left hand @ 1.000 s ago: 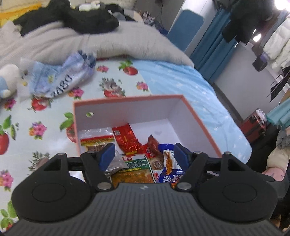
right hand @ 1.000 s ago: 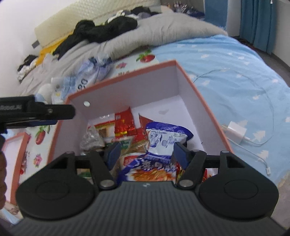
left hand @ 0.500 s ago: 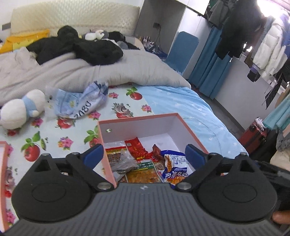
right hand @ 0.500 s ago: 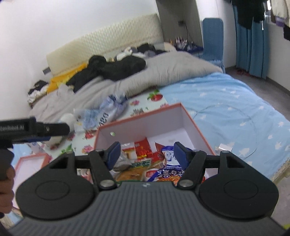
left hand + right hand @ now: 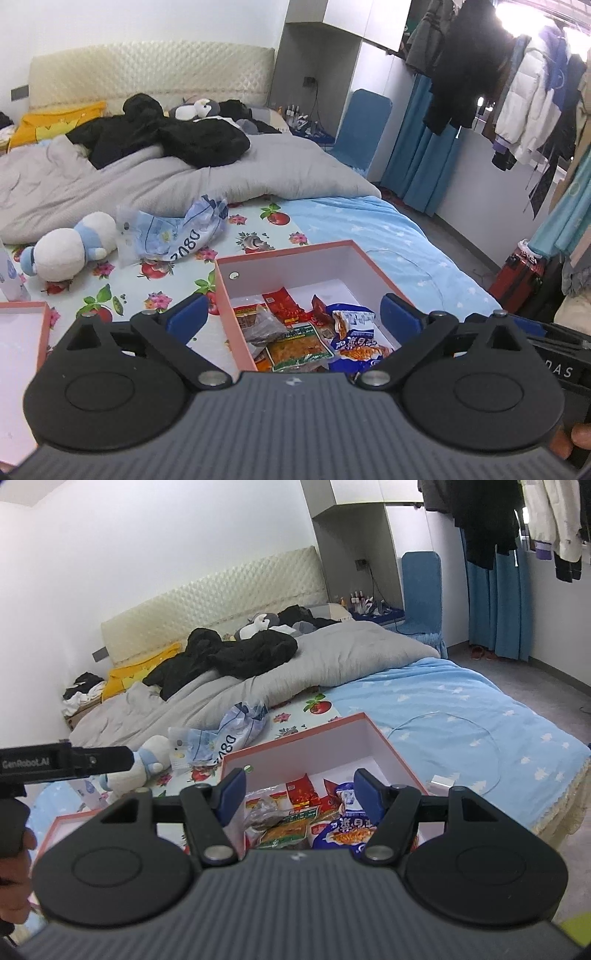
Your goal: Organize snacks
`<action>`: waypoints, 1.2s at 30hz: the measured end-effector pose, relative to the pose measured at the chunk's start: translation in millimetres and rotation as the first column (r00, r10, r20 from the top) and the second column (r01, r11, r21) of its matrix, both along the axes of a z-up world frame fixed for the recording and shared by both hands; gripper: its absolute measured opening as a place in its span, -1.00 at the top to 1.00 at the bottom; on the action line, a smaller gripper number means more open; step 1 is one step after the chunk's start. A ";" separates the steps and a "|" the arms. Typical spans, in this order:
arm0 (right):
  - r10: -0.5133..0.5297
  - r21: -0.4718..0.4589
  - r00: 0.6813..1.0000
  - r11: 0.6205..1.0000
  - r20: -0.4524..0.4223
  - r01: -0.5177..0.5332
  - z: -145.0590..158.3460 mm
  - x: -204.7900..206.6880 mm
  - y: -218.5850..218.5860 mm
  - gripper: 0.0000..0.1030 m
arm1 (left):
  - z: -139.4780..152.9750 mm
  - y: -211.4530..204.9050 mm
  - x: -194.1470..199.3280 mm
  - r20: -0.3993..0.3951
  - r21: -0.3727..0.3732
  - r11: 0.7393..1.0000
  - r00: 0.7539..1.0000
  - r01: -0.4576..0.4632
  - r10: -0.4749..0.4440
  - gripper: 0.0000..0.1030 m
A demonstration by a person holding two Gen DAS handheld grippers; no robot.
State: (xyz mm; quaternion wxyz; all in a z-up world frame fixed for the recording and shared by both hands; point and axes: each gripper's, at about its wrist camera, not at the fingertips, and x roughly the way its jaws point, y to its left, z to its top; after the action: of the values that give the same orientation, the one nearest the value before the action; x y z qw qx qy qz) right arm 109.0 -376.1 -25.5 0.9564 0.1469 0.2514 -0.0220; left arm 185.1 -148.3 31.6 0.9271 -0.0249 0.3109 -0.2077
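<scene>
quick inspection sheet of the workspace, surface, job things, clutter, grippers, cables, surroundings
surface: bed with a blue starred sheet and a fruit-print cloth laid over it
job's things: open orange-rimmed box on the bed, holding snack packets, among them a blue bag; a second orange-rimmed piece, perhaps its lid, beside it
clutter: plush toy, crumpled plastic bag, black clothes on a grey duvet
grippers: left gripper wide open, nothing between its fingers; right gripper open, nothing gripped
cables: white charger and cable on the sheet
surroundings: hanging coats, blue curtains, red suitcase
</scene>
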 end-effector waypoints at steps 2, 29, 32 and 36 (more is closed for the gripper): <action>0.003 -0.011 1.000 1.000 0.003 -0.002 0.3 -7.6 5.0 -0.30 | 0.3 2.2 -10.4 0.008 0.003 1.000 1.000 -0.001 0.001 -0.96; -0.001 -0.007 1.000 1.000 -0.023 0.001 -48.2 -42.1 45.8 -0.30 | -59.7 27.9 -62.3 -0.017 0.036 0.997 0.997 -0.069 0.070 -0.96; 0.012 -0.014 0.999 1.000 -0.030 -0.012 -53.2 -40.4 46.9 -0.30 | -64.6 30.2 -61.1 -0.018 0.020 0.997 0.997 -0.079 0.080 -0.96; 0.016 -0.031 0.999 0.999 -0.037 -0.017 -56.1 -43.1 48.4 -0.30 | -70.7 28.2 -61.4 -0.020 0.027 0.996 0.996 -0.086 0.087 -0.96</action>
State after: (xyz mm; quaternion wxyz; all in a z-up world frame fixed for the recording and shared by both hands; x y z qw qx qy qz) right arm 65.9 -327.7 -81.6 0.9540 0.1295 0.2696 -0.0206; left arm 123.7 -120.0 -39.0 0.9322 -0.0286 0.3218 -0.1631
